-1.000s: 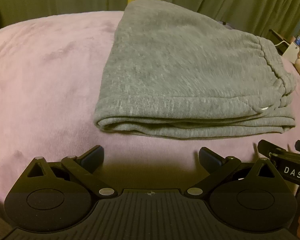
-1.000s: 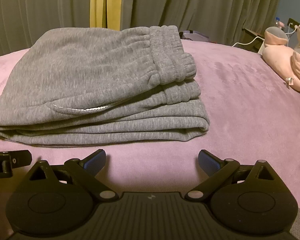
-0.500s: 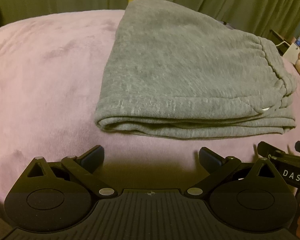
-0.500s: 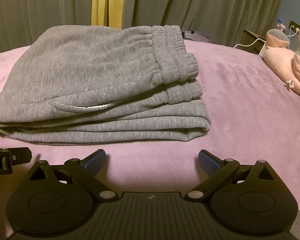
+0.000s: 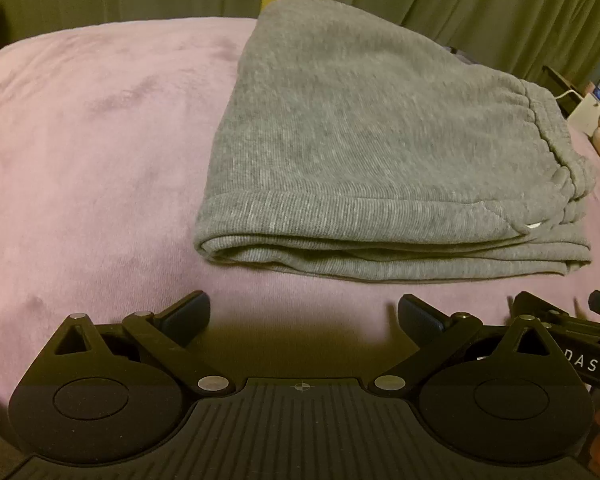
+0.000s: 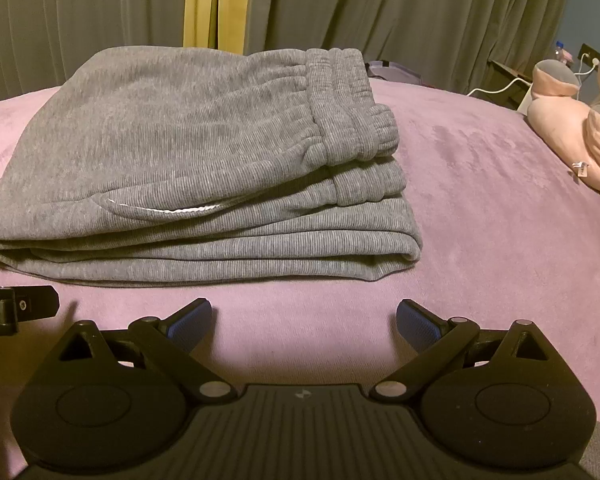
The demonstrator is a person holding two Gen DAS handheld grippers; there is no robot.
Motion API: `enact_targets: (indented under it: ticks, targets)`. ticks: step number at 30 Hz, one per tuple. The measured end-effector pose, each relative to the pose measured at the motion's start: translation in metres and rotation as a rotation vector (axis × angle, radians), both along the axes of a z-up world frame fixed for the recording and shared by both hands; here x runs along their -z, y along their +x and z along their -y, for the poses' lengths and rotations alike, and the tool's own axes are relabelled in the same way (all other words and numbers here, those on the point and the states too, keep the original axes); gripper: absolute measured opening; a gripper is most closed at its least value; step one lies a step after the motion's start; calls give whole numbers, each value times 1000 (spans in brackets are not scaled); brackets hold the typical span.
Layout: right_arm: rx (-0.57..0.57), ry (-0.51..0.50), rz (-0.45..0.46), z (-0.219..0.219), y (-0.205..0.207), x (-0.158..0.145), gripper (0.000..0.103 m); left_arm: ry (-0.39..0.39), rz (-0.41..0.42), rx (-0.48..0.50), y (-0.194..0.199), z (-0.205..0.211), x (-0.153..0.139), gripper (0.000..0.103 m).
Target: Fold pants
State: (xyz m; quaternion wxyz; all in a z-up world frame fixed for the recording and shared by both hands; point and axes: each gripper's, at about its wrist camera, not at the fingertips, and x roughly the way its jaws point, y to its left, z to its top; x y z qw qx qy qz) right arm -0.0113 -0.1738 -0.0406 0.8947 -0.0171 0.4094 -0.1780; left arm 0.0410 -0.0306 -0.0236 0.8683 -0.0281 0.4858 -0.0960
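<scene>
Pants [image 6: 204, 168] folded on bed [image 6: 500, 220], far edge hidden; left tongs [image 5: 302, 320], right tongs [image 6: 304, 322] spread, empty.

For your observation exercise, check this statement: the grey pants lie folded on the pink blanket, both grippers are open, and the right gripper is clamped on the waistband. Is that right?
One part is wrong. The right gripper holds nothing: its jaws are spread, short of the grey pants and apart from the waistband, as the right wrist view shows. The pants do lie folded on the pink blanket, and the left gripper is open too.
</scene>
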Motion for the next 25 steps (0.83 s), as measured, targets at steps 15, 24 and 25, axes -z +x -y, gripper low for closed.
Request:
enact_targets:
  ticks: [15, 24, 25]
  targets:
    - [-1, -2, -3, 0, 0, 1, 99, -34, 0, -21, 1, -4, 0, 103]
    - [0, 2, -3, 1, -1, 0, 99, -50, 5, -34, 0, -6, -1, 103]
    - [0, 3, -3, 0, -1, 0, 99, -45, 4, -31, 0, -5, 0, 103]
